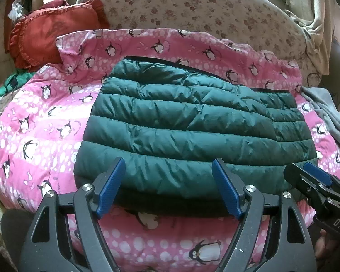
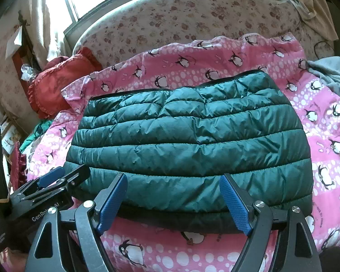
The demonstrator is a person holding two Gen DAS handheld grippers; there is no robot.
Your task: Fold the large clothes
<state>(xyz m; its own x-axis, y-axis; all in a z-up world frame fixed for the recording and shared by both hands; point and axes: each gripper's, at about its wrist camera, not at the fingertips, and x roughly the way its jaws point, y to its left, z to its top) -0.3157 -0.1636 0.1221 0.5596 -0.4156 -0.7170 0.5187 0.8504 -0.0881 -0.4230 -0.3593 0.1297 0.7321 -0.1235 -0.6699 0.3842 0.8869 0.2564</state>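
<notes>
A dark green quilted puffer jacket (image 1: 188,124) (image 2: 188,140) lies folded into a flat rectangle on a pink penguin-print quilt (image 1: 40,122) (image 2: 324,117). My left gripper (image 1: 168,172) hovers open above the jacket's near edge, left of its middle, blue pads wide apart and nothing between them. My right gripper (image 2: 172,185) stands open over the same near edge further right, also holding nothing. The right gripper (image 1: 315,176) shows at the right edge of the left wrist view, and the left gripper (image 2: 56,176) shows at the lower left of the right wrist view.
A red frilled cushion (image 1: 54,34) (image 2: 56,81) lies at the back left against a floral headboard (image 1: 192,6) (image 2: 192,15). A grey garment (image 1: 328,113) (image 2: 333,77) lies crumpled at the quilt's right edge. Green cloth (image 1: 2,86) sits at the left.
</notes>
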